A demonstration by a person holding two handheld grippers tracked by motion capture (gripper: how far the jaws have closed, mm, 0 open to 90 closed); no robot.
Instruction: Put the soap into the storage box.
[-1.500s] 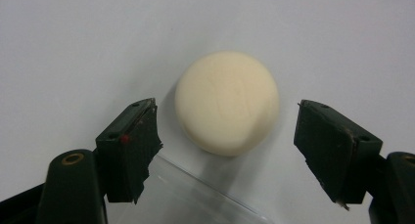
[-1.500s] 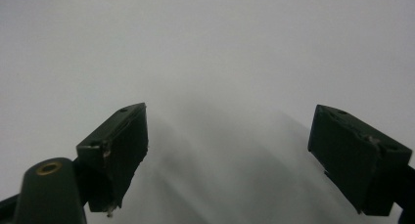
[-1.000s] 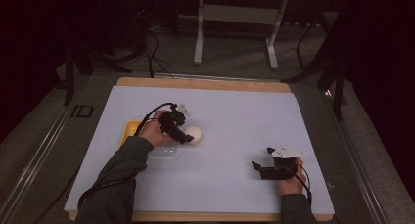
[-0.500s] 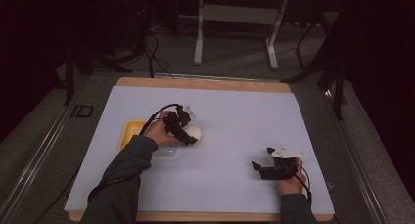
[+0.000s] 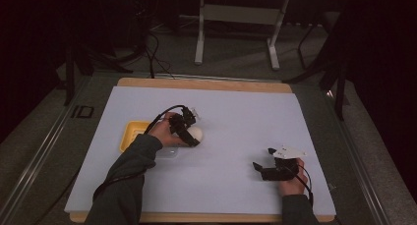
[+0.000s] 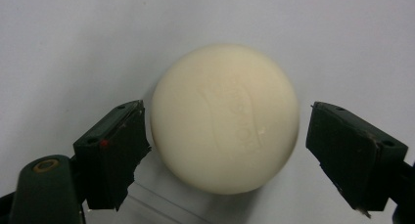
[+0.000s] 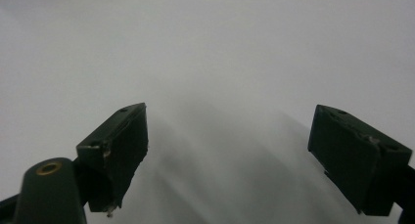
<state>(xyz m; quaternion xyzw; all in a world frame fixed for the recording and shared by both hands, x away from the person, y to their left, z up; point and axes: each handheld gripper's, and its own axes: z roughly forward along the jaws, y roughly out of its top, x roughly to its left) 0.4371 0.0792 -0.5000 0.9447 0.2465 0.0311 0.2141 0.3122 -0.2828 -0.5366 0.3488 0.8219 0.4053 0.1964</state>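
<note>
A round cream bar of soap point(image 6: 225, 119) with an embossed mark lies on the white table sheet point(image 5: 236, 112). My left gripper point(image 6: 227, 150) stands open around it, one jaw on each side with a small gap to the soap. In the high view the soap point(image 5: 194, 133) sits just right of a yellow dish point(image 5: 131, 132), with the left gripper point(image 5: 189, 133) over it. My right gripper point(image 5: 259, 169) rests open near the front right of the sheet, and in its own view the right gripper point(image 7: 227, 155) has bare sheet between the jaws.
A clear plastic lid point(image 5: 168, 153) lies just in front of the soap, and its edge point(image 6: 161, 204) runs under the left gripper. The wooden table edge point(image 5: 206, 83) borders the sheet at the back. A metal stand point(image 5: 236, 18) and cables lie on the floor beyond.
The left hand has shifted slightly right and forward over the soap. The right gripper has stayed in place.
</note>
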